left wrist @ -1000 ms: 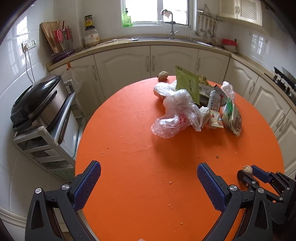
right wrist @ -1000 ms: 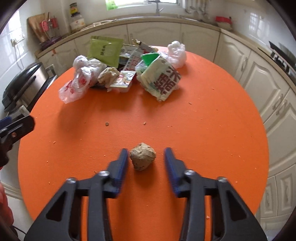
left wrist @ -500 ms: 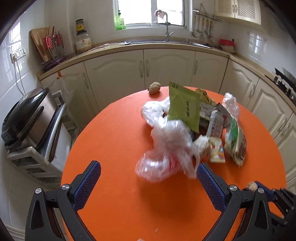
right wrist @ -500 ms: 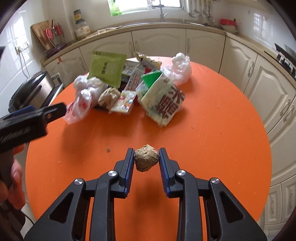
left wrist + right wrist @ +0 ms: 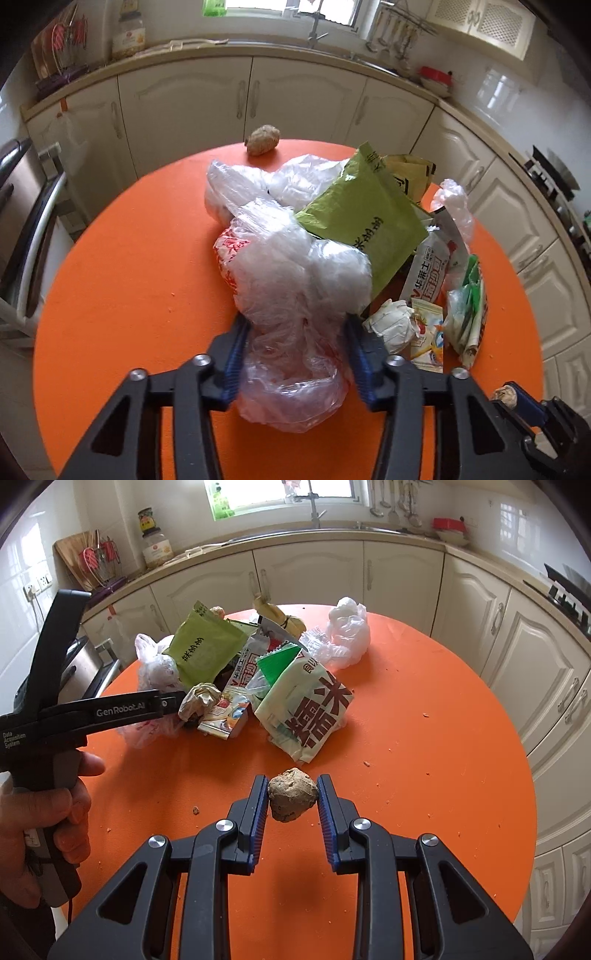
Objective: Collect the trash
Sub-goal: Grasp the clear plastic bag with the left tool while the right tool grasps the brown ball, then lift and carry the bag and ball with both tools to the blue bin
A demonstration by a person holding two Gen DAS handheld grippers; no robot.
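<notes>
A pile of trash lies on the round orange table (image 5: 129,280). My left gripper (image 5: 293,332) has its jaws closed around a crumpled clear plastic bag (image 5: 295,295) at the near side of the pile. Behind it are a green packet (image 5: 362,221), a white wrapper (image 5: 428,275) and a crumpled paper ball (image 5: 391,325). My right gripper (image 5: 291,797) is shut on a brown lump (image 5: 291,794), held just above the table. The lump also shows in the left wrist view (image 5: 504,395). A second brown lump (image 5: 263,140) sits at the table's far edge.
A big white packet with red characters (image 5: 310,709) and a white bag (image 5: 349,627) lie on the right of the pile. Cream cabinets (image 5: 303,96) ring the table. A steel rack with an appliance (image 5: 22,206) stands at left.
My left gripper moved forward to the pile and closed on the clear plastic bag. My right gripper closed on the brown lump and lifted it slightly.
</notes>
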